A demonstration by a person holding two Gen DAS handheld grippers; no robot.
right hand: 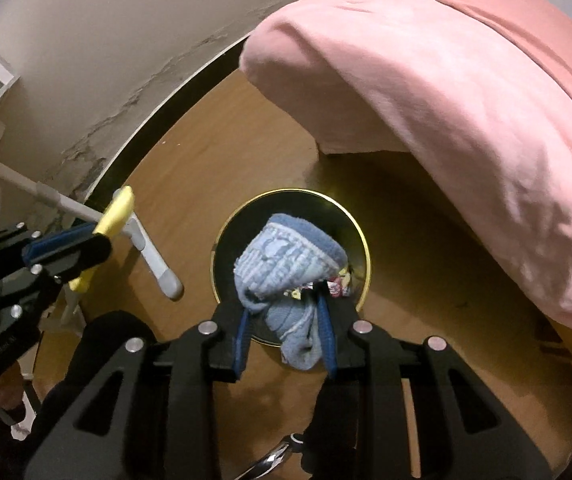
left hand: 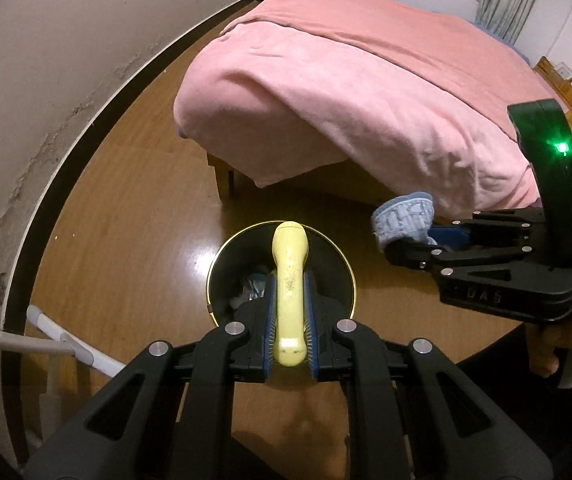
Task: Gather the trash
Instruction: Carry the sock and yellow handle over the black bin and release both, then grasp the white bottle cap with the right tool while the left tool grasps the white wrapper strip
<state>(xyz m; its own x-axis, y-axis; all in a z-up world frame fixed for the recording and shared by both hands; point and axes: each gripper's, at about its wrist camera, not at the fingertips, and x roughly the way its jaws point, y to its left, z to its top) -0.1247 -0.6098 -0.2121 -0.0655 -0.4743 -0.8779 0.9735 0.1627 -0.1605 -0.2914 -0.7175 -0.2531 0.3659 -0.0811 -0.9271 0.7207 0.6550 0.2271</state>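
A round black trash bin with a gold rim (left hand: 348,266) (right hand: 360,248) stands on the wooden floor, with wrappers inside. My left gripper (left hand: 289,280) is shut on a pale yellow handle-shaped object (left hand: 289,264) and holds it over the bin. The object also shows in the right wrist view (right hand: 115,210). My right gripper (right hand: 283,312) is shut on a crumpled blue cloth (right hand: 281,264) above the bin. In the left wrist view the right gripper (left hand: 406,240) holds the cloth (left hand: 404,218) to the right of the bin.
A bed under a pink blanket (left hand: 346,92) (right hand: 466,112) stands behind and right of the bin. A wall with a dark baseboard (left hand: 97,116) runs on the left. A white metal frame (right hand: 145,248) stands on the floor left of the bin.
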